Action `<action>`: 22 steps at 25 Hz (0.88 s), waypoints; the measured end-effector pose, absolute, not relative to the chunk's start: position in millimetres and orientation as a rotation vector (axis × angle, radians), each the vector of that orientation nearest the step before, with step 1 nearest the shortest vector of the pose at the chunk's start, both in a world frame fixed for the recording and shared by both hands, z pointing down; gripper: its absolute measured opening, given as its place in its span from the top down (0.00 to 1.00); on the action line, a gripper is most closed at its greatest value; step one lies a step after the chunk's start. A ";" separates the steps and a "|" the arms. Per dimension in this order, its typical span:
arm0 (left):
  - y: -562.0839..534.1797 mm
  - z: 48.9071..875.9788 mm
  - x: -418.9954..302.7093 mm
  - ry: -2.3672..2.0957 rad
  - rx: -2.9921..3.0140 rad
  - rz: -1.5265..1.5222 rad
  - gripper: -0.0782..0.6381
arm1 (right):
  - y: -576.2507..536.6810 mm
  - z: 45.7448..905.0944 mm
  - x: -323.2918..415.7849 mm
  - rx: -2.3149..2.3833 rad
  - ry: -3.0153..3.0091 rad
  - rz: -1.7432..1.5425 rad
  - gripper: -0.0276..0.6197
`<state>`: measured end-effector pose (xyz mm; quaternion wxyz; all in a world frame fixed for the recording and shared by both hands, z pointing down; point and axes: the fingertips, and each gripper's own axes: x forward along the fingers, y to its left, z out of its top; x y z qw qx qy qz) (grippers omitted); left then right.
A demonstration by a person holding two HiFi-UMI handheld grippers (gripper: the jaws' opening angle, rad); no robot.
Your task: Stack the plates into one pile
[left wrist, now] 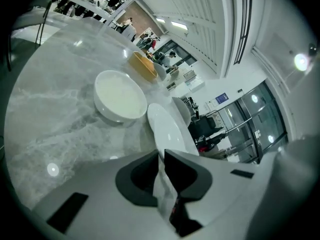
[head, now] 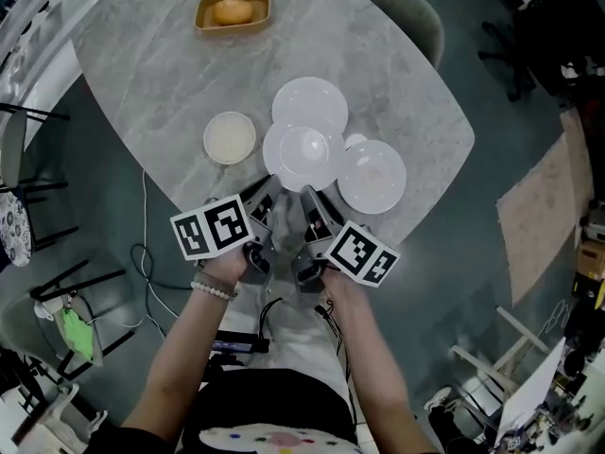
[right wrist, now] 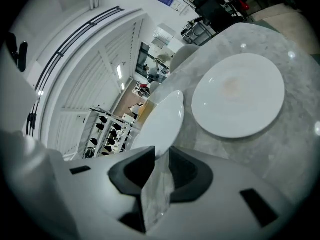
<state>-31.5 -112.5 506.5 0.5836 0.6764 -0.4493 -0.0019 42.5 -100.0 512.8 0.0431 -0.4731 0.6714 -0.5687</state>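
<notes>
A grey marbled tabletop (head: 142, 64) with rounded corners is seen from steeply above. Four round white dishes are grouped toward its near edge: three flat plates and one deeper dish. At the far side, one tan rectangular tray (head: 232, 28) (left wrist: 142, 66) holds one round orange-brown piece of food (head: 233, 10). There are two handheld grippers, one in each of the person's hands, each with a cube of black-and-white square markers. They meet side by side at the near rim of the middle white plate (head: 303, 152) (left wrist: 167, 129) (right wrist: 160, 126). The left gripper (head: 271, 185) (left wrist: 161, 154) has its fingers almost together, pinching that rim. The right gripper (head: 308, 195) (right wrist: 161, 154) has its fingers set a little wider and also clamps the same rim. This plate is plain glossy white, circular, with a shallow well inside a broad rim. In both gripper views it stretches away from the jaws, seen nearly edge-on. From above, its outline overlaps the near edge of the far white plate (head: 310, 97) and meets the left edge of the right-hand white plate (head: 373, 178) (right wrist: 239, 95). The deeper white dish (head: 230, 137) (left wrist: 120, 96) stands apart to the left.
</notes>
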 end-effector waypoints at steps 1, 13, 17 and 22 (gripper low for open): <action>-116.2 507.1 -30.8 -1.053 1.580 -0.004 0.83 | -103.9 513.2 43.4 -1.447 2.055 -1.739 0.82; -152.2 523.3 -30.7 -1.126 1.572 0.027 0.82 | -142.6 526.8 46.4 -1.481 2.021 -1.780 0.82; -160.0 528.4 -33.2 -1.145 1.576 0.064 0.81 | -150.4 530.1 45.3 -1.515 1.998 -1.795 0.82; -170.9 533.3 -31.1 -1.177 1.584 0.127 0.81 | -160.3 535.2 48.5 -1.560 1.979 -1.801 0.83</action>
